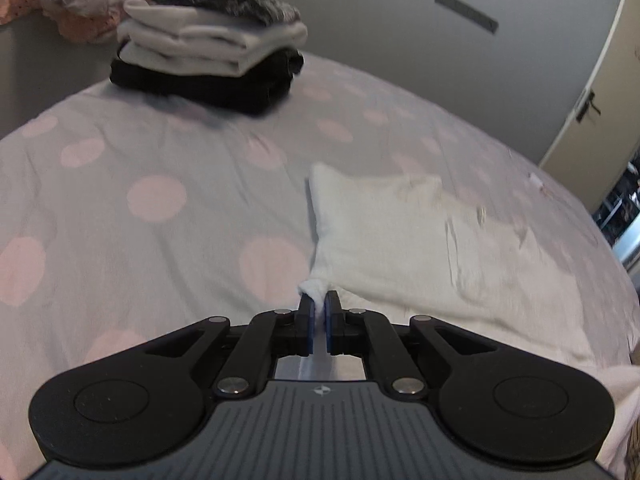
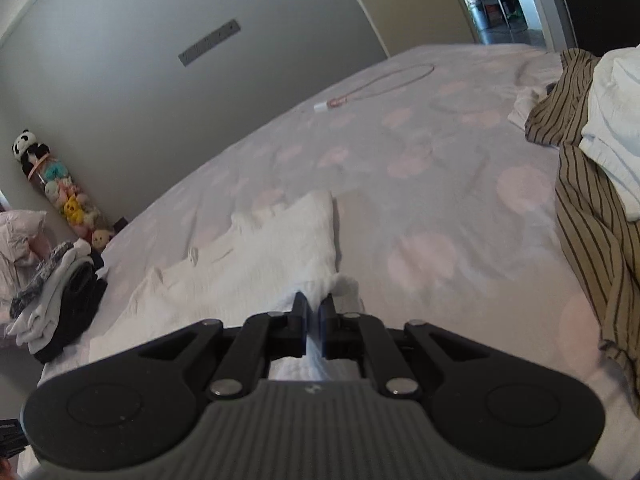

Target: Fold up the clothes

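— White cloth is pinched in both sets of fingers?
— Yes. My left gripper (image 1: 319, 308) and right gripper (image 2: 313, 308) are each clamped on a near corner of the white garment (image 1: 384, 232), which lies on the spotted bed (image 1: 160, 160).
— Beyond it?
— I see the folded stack (image 1: 208, 52).

Dim, flat indoor light, greyish cast. Brightest spot is the doorway (image 2: 504, 0) at top right. Soft shadows only, no glare. Motion blur on the bedspread (image 1: 160, 200) & white cloth (image 1: 400, 240). Strong fisheye bend at edges, dark corners.
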`<action>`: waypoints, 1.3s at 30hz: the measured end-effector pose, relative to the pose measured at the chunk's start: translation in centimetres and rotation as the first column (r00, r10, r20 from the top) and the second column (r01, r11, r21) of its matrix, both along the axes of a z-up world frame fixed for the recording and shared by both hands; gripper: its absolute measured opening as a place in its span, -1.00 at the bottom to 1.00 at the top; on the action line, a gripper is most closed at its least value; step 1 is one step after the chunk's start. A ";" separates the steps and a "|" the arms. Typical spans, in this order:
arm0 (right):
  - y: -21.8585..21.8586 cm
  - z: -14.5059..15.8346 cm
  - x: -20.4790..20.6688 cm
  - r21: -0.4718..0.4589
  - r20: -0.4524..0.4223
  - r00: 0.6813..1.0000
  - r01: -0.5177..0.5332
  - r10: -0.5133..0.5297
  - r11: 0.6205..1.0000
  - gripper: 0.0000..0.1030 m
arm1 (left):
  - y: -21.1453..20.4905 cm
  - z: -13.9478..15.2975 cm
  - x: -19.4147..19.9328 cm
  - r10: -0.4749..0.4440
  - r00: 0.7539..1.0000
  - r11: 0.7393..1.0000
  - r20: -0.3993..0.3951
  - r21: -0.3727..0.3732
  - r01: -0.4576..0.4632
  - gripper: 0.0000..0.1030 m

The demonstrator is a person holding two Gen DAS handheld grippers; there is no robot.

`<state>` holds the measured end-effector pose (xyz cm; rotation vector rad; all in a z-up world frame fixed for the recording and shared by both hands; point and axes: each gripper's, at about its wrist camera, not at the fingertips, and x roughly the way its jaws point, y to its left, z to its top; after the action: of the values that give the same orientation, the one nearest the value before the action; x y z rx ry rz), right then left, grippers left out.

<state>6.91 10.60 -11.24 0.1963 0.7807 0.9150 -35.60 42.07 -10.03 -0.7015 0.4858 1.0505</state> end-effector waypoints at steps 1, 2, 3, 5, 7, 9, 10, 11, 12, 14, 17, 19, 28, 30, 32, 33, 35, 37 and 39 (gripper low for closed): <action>0.5 -0.2 0.0 -0.006 0.009 1.000 -0.002 0.003 1.000 -0.86 | 0.2 -0.1 0.2 0.003 1.000 1.000 -0.010 0.018 -0.003 -0.88; 1.0 -0.5 0.1 -0.023 0.015 1.000 -0.011 0.012 1.000 -0.86 | 0.3 -0.4 0.7 -0.003 0.999 1.000 -0.038 0.028 0.004 -0.88; 1.6 -0.8 0.1 -0.039 0.018 1.000 -0.019 0.019 0.999 -0.86 | 0.4 -0.6 1.2 -0.009 0.998 0.999 -0.067 0.037 0.012 -0.88; 2.5 -1.7 0.4 -0.068 0.009 1.000 -0.025 0.026 0.997 -0.86 | 0.8 -1.4 2.4 -0.021 0.992 0.999 -0.125 0.040 0.027 -0.88; 3.1 -2.6 0.9 -0.093 -0.014 1.000 -0.023 0.022 0.995 -0.86 | 1.3 -2.4 3.5 -0.034 0.982 0.999 -0.184 0.029 0.040 -0.88; 3.4 -3.6 1.5 -0.110 -0.054 0.998 -0.017 0.011 0.994 -0.85 | 1.3 -3.2 4.3 -0.046 0.968 0.998 -0.245 0.029 0.055 -0.84; 3.5 -4.0 1.8 -0.116 -0.075 0.997 -0.014 0.005 0.993 -0.79 | 1.2 -3.2 4.5 -0.049 0.964 0.998 -0.261 0.035 0.060 -0.82; 3.4 -4.3 2.0 -0.117 -0.091 0.996 -0.007 -0.003 0.993 -0.69 | 1.0 -3.2 4.7 -0.052 0.959 0.997 -0.277 0.040 0.066 -0.75; 3.2 -4.5 2.2 -0.117 -0.103 0.995 0.002 -0.014 0.993 -0.66 | 0.8 -3.2 4.9 -0.056 0.954 0.996 -0.293 0.046 0.072 -0.66; 3.0 -4.9 2.7 -0.118 -0.130 0.991 0.023 -0.039 0.993 -0.29 | 0.3 -2.9 4.8 -0.068 0.949 0.995 -0.308 0.054 0.089 -0.43; 2.7 -5.3 3.0 -0.138 -0.163 0.984 0.050 -0.072 0.989 0.00 | -0.2 -2.8 4.4 -0.105 0.945 0.993 -0.311 0.019 0.117 0.01; 2.8 -5.5 3.0 -0.179 -0.175 0.981 0.053 -0.085 0.982 0.18 | -0.3 -2.9 3.9 -0.137 0.949 0.991 -0.283 -0.048 0.129 0.04; 1.6 -4.0 2.2 -0.353 -0.221 0.973 -0.022 -0.061 0.936 0.53 | -0.5 -3.0 -0.2 -0.127 0.977 0.936 -0.172 -0.346 0.060 0.14; 1.8 -3.6 1.9 -0.446 -0.223 0.975 -0.097 -0.006 0.890 0.57 | -1.2 -3.0 -0.2 -0.169 0.970 0.920 -0.177 -0.381 0.091 0.19; 2.5 -3.9 1.1 -0.546 -0.244 0.966 -0.205 0.081 0.812 0.60 | -2.0 -3.3 0.2 -0.235 0.955 0.895 -0.182 -0.425 0.139 0.20; 2.7 -4.1 0.8 -0.581 -0.262 0.958 -0.253 0.117 0.773 0.60 | -2.5 -3.7 0.7 -0.281 0.942 0.874 -0.185 -0.455 0.171 0.20; 3.1 -4.7 0.2 -0.616 -0.286 0.948 -0.292 0.138 0.732 0.60 | -3.3 -4.7 1.8 -0.349 0.911 0.843 -0.221 -0.498 0.203 0.20; 3.7 -5.4 -0.2 -0.655 -0.294 0.945 -0.308 0.143 0.691 0.59 | -3.8 -5.5 2.5 -0.389 0.886 0.827 -0.252 -0.520 0.216 0.20; 4.3 -6.0 -0.9 -0.683 -0.292 0.941 -0.331 0.172 0.651 0.58 | -4.1 -5.9 3.0 -0.403 0.871 0.826 -0.281 -0.521 0.214 0.20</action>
<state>6.03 14.95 -17.21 -0.5550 1.3380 0.7822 -32.62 37.97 -15.95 -0.8140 1.1939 0.7478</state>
